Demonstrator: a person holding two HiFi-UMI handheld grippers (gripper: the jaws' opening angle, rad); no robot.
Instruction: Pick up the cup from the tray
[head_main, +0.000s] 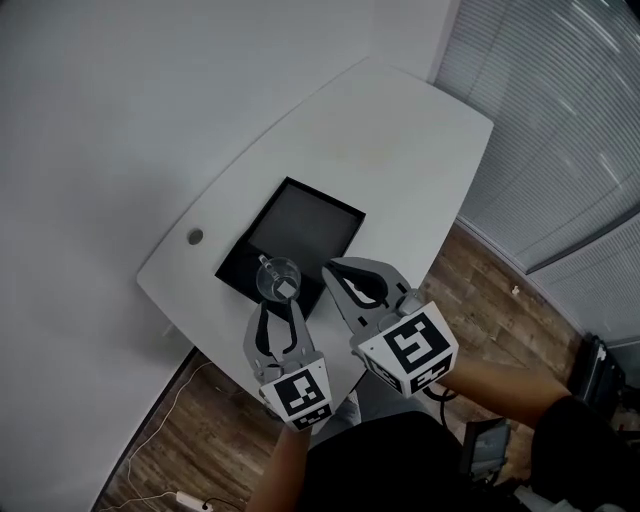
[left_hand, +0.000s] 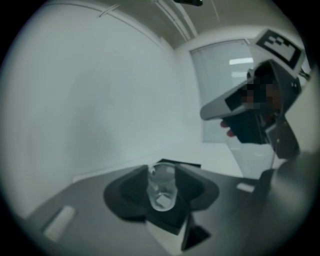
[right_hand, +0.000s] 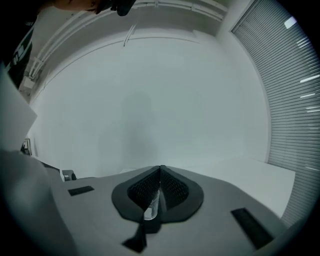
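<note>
Glass cup (head_main: 278, 278) on black tray (head_main: 310, 225), just before left tongs (head_main: 281, 302)

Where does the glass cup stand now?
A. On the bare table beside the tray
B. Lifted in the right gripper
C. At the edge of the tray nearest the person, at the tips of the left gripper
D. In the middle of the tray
C: in the head view the cup stands at the near edge of the tray, at the tips of the left gripper.
</note>
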